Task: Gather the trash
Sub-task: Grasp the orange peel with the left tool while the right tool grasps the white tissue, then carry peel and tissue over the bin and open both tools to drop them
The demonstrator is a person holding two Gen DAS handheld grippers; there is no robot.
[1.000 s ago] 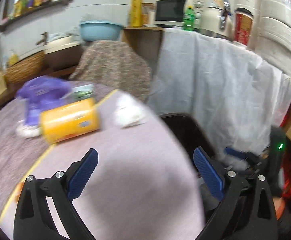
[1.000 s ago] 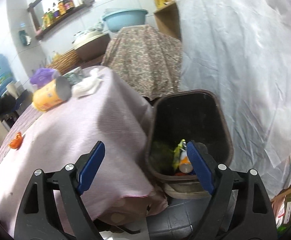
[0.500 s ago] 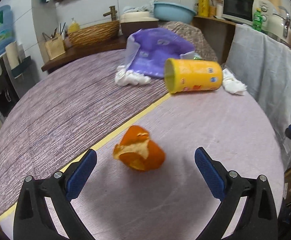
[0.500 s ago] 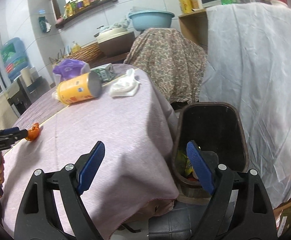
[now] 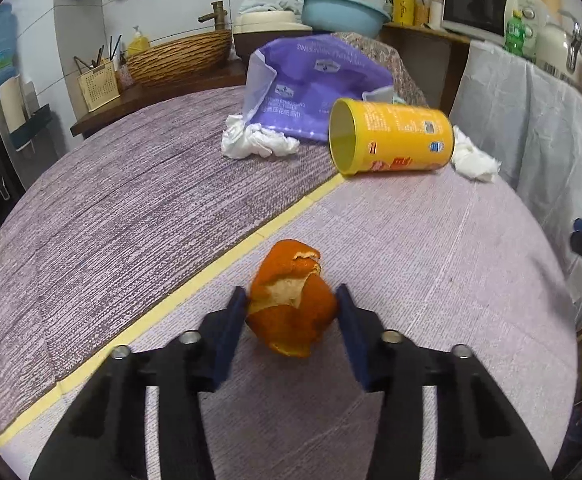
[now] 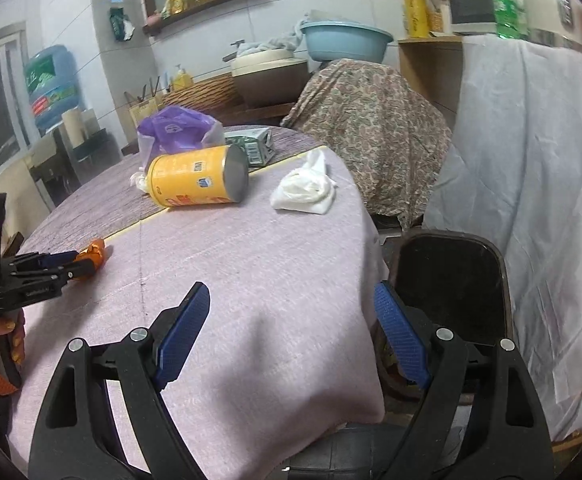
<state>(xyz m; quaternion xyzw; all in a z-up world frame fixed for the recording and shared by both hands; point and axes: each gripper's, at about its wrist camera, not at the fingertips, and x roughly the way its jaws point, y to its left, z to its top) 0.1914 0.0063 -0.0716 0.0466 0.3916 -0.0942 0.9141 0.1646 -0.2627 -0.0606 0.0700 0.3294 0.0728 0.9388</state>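
Left tongs [image 5: 292, 304] clamp the orange peel [image 5: 291, 300] on the counter [image 5: 411, 248]; right tongs [image 6: 291, 332] gape apart, bin [image 6: 451, 280] at two o'clock.

A curled orange peel [image 5: 292, 308] sits on the lilac tablecloth, its pale pith facing up. At twelve o'clock from it lies a yellow can [image 5: 391, 136] on its side (open mouth turned left), with crumpled white tissues [image 5: 257, 142] at eleven o'clock, a second wad [image 5: 473, 156] at one o'clock.
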